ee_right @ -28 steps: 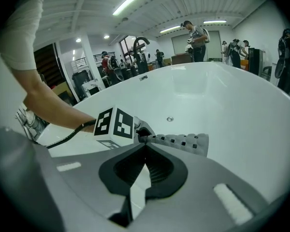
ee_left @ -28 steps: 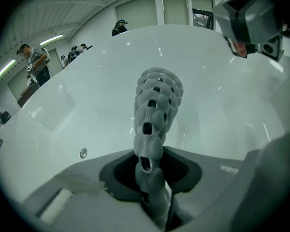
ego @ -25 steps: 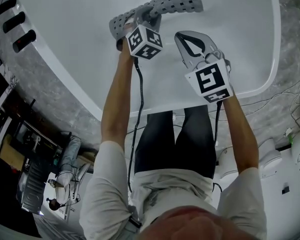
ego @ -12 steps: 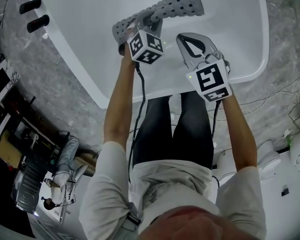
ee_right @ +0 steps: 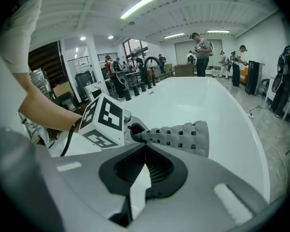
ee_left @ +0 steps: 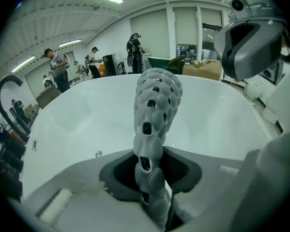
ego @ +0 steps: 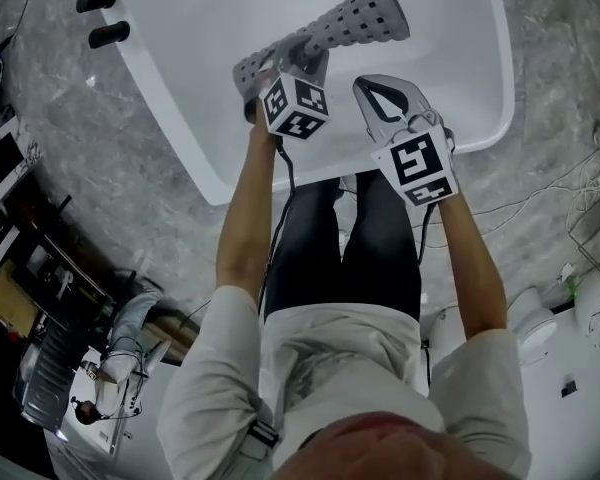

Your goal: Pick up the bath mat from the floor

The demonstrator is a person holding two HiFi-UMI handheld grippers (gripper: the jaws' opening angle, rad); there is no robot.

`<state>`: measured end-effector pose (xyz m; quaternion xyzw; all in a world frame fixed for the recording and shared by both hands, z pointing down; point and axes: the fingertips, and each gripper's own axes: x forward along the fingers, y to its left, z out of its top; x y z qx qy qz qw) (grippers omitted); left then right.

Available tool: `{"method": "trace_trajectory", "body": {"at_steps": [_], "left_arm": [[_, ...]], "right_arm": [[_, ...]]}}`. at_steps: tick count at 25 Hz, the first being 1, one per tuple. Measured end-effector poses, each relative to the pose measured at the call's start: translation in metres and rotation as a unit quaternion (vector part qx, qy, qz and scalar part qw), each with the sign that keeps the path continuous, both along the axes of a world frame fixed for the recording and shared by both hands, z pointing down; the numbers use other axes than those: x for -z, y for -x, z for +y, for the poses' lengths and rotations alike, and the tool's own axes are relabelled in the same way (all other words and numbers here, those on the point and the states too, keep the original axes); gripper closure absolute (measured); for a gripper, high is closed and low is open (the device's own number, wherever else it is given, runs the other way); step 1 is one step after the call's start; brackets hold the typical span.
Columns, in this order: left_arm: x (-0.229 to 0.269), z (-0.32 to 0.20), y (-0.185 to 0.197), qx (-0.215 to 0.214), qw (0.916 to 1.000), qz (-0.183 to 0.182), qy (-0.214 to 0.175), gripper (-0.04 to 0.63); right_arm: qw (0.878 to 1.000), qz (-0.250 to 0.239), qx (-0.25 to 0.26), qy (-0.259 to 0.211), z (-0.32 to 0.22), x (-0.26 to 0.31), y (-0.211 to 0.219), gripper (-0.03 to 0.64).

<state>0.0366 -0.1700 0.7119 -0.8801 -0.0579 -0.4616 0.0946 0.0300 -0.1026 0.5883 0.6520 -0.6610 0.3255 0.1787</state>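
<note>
Clamped on the bath mat [ego: 355, 18], which juts toward two o'clock, the left gripper [ego: 292, 56] has risen. The right gripper [ego: 378, 84] has its jaws together, empty. The pickup looks done.

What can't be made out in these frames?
- Middle of the bath mat, head view: hidden by the left gripper and its marker cube.
- Clamped edge of the mat, left gripper view: buried between the jaws.
- Far end of the bathtub, head view: cut off by the top edge.
- Background people, both gripper views: too small.
</note>
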Motion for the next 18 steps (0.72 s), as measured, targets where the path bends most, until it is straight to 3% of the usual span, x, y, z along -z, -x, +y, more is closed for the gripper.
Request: {"method": "trace_trajectory", "body": {"at_steps": [18], "left_arm": [[0.122, -0.003, 0.027, 0.021, 0.9992, 0.034, 0.011, 0.479]], "right_arm": [[0.999, 0.017, -0.039, -0.019, 0.002, 0.104, 0.01, 0.615]]}}
